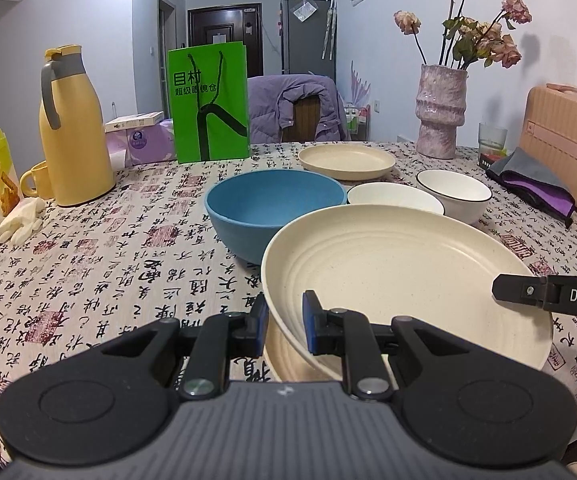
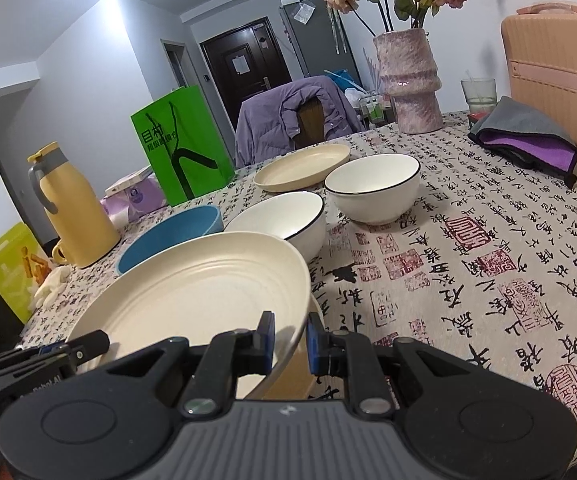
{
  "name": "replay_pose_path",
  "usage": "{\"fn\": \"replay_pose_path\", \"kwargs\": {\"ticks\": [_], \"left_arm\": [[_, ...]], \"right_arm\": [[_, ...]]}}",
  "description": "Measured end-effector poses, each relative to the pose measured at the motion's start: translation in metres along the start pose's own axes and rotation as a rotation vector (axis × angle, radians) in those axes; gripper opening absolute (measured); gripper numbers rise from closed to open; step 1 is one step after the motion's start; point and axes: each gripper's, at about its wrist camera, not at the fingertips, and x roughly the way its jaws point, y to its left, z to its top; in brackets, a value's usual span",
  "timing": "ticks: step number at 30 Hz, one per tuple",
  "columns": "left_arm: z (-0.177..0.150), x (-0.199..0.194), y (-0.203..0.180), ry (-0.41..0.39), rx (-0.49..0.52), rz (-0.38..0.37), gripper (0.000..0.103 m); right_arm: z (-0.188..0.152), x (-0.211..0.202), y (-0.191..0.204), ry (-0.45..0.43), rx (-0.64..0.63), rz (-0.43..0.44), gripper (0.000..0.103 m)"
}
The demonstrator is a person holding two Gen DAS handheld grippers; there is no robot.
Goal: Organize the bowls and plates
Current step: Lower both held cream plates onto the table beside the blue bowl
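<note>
A large cream ribbed plate (image 1: 400,280) (image 2: 196,292) hangs tilted just above a second cream plate (image 1: 288,360) (image 2: 292,376) lying on the table. My left gripper (image 1: 286,326) is shut on the raised plate's left rim. My right gripper (image 2: 290,344) is shut on its right rim, and its finger (image 1: 528,294) shows at the right of the left wrist view. Behind stand a blue bowl (image 1: 274,210) (image 2: 168,236), two white black-rimmed bowls (image 1: 454,194) (image 2: 372,186) (image 1: 394,198) (image 2: 284,222) and a third cream plate (image 1: 346,160) (image 2: 302,166).
A yellow jug (image 1: 72,132) (image 2: 74,220), a yellow cup (image 1: 36,180), a green paper bag (image 1: 208,102) (image 2: 182,144), a pink vase of dried flowers (image 1: 440,112) (image 2: 410,80), a pink case (image 1: 568,140) (image 2: 560,80) and a grey-purple cloth (image 1: 536,184) (image 2: 528,132) ring the patterned tablecloth (image 1: 108,272) (image 2: 468,260). A chair with a purple jacket (image 1: 296,108) stands behind.
</note>
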Motion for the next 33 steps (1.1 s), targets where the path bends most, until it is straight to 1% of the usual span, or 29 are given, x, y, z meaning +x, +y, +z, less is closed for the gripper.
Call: {"fn": "replay_pose_path", "kwargs": {"ticks": [11, 23, 33], "left_arm": [[-0.005, 0.005, 0.000, 0.020, 0.009, 0.002, 0.018], [-0.010, 0.010, -0.002, 0.025, 0.022, 0.012, 0.018], [-0.014, 0.016, -0.005, 0.025, 0.043, 0.030, 0.019]], "right_arm": [[-0.004, 0.007, 0.000, 0.023, -0.009, -0.011, 0.016], [-0.009, 0.013, 0.001, 0.035, -0.022, -0.029, 0.016], [-0.013, 0.014, 0.007, 0.012, -0.073, -0.061, 0.016]]}}
